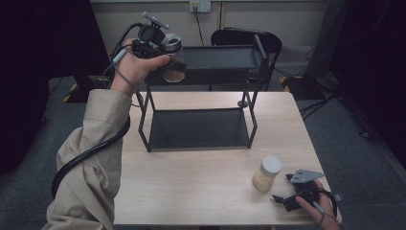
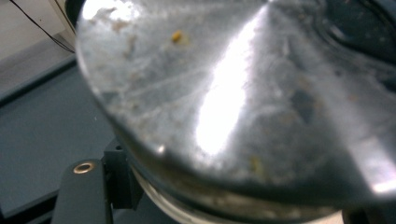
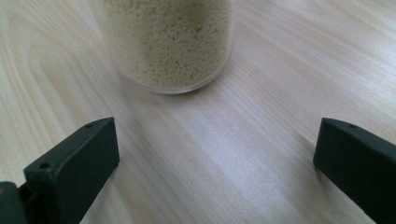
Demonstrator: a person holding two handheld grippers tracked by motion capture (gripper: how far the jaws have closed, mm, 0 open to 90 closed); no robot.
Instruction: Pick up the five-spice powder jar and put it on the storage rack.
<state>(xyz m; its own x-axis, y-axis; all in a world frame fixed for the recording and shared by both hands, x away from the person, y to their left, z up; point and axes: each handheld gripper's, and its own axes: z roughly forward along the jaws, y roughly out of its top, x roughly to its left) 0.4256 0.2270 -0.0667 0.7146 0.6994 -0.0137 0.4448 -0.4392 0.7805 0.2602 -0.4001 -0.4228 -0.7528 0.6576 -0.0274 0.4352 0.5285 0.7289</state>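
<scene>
Filling most of the left gripper view, a shiny metal lid (image 2: 243, 102) sits right against the lens, one black finger (image 2: 84, 186) pressed to the glass rim below it. From above, that view's blur resolves: the left gripper (image 1: 163, 55) pinches a lidded jar (image 1: 172, 60) by its side, held up in the air at the left end of the black rack's top shelf (image 1: 215, 57), above the bench's far-left corner. The jar's lower half shows a brownish fill, something the close view cannot give.

Black fingers (image 3: 74, 163) of the right gripper (image 1: 289, 194) stand spread apart with bare wood between them, empty. Just ahead of them the right gripper view shows the bottom of a second jar (image 3: 173, 42), clear glass packed with pale fine grains, upright on the bench (image 1: 201, 187). The high view adds its white lid (image 1: 272, 164) and its place near the near-right corner, close beside the right gripper yet not touching it. The rack's lower shelf (image 1: 196, 129) lies at mid-bench.
</scene>
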